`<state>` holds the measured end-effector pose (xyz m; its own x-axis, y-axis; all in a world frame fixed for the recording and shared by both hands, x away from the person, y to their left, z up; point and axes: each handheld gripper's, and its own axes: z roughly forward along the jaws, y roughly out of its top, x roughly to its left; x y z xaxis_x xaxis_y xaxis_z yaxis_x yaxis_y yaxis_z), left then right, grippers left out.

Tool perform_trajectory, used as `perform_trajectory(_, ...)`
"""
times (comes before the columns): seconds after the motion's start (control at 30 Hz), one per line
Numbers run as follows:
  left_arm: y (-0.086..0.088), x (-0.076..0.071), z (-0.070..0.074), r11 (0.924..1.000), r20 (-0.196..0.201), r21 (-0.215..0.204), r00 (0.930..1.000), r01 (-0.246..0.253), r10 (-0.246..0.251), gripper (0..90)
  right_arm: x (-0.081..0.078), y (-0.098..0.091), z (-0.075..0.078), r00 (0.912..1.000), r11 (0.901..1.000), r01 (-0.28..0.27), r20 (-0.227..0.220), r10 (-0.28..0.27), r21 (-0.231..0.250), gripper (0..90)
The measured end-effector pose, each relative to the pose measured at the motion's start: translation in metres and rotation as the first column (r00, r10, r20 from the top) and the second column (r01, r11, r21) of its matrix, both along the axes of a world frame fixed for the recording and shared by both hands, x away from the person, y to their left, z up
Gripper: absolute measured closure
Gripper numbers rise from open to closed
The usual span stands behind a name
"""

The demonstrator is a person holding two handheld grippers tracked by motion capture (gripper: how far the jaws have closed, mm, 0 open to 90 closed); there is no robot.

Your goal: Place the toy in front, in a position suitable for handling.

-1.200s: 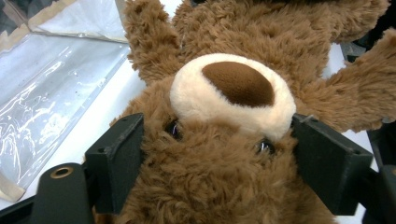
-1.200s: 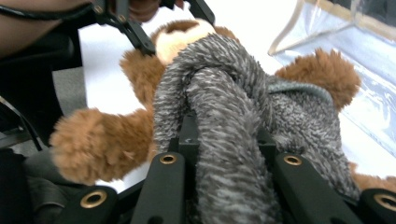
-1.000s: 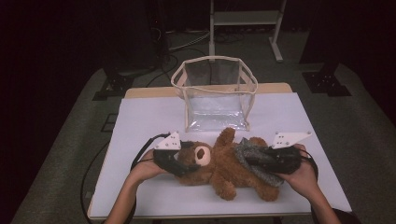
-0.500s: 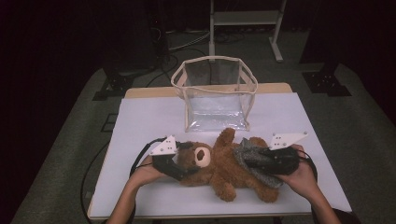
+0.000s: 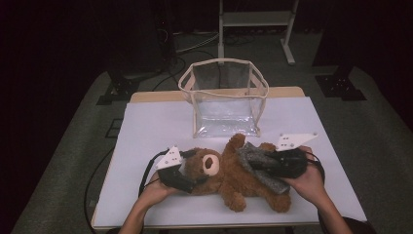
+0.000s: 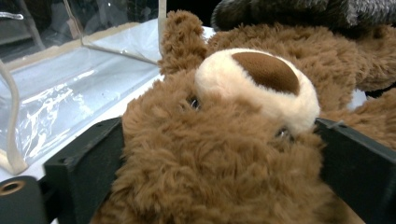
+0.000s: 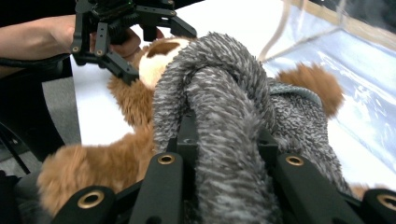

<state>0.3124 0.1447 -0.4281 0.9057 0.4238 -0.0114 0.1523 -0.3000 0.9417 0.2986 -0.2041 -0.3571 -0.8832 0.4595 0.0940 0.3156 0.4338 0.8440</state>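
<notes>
High view: teddy bear [image 5: 229,175] lies on the counter [image 5: 146,126] just in front of the clear bag [image 5: 225,97]; left tongs [image 5: 191,174] at its head, right tongs [image 5: 253,165] on the grey scarf [image 5: 263,168]. Left gripper view: jaws have just been opening, now wide w/ the head [image 6: 224,154] between them, so bear prob. being let go. Right gripper view: jaws narrow, pinching scarf [image 7: 224,121] w/ bag beyond; scarf work likely next.

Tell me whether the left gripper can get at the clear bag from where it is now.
Probably not right away. The left gripper has its jaws around the teddy bear's head; they have just been opening. The clear bag stands beyond the bear, with bare table between; it must first back off the head.
</notes>
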Motion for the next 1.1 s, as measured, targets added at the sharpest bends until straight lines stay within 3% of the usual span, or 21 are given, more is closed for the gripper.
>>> perform_trajectory(0.13, -0.002, -0.002, 0.0, 1.0, 0.049, 0.008, 0.9988, 0.003, -0.003, 3.9, 0.006, 0.016, -0.007, 0.9999, 0.9993, -0.014, -0.006, 0.014, -0.035, 71.3)
perform_trajectory(0.23, -0.003, -0.002, -0.001, 0.9999, 0.034, -0.005, 0.9993, 0.016, -0.016, 4.9, 0.005, 0.008, -0.01, 0.9997, 0.9999, -0.007, -0.022, 0.007, -0.014, 71.8)
perform_trajectory(0.33, -0.008, -0.003, -0.001, 0.9997, 0.054, 0.014, 0.9983, 0.021, -0.022, 4.8, 0.002, 0.002, -0.007, 0.9995, 1.0, 0.007, -0.031, -0.007, -0.003, 72.1)
perform_trajectory(0.5, -0.009, -0.003, -0.001, 0.9998, 0.045, 0.013, 0.9989, 0.015, -0.015, 5.5, 0.005, 0.021, 0.006, 0.9997, 0.9989, -0.023, 0.007, 0.023, -0.041, 72.2)
perform_trajectory(0.63, -0.01, -0.004, -0.002, 0.9998, 0.039, 0.016, 0.9992, 0.01, -0.01, 6.1, 0.012, 0.038, -0.003, 0.9989, 0.9929, -0.045, 0.008, 0.046, -0.11, 72.5)
perform_trajectory(0.7, -0.012, -0.005, -0.001, 0.9999, 0.041, 0.015, 0.9991, 0.005, -0.005, 6.1, 0.014, 0.03, -0.004, 0.9996, 0.9951, -0.03, -0.005, 0.029, -0.094, 72.7)
perform_trajectory(0.9, -0.018, -0.006, -0.002, 0.9995, 0.04, 0.032, 0.9992, 0.002, -0.003, 6.0, 0.019, -0.007, -0.005, 0.9946, 0.9922, 0.093, -0.038, -0.097, -0.083, 72.8)
perform_trajectory(1.1, -0.019, -0.007, -0.001, 0.9987, 0.047, 0.052, 0.9989, -0.001, -0.001, 5.9, 0.024, 0.021, -0.001, 0.999, 0.9948, 0.023, -0.036, -0.027, -0.099, 72.8)
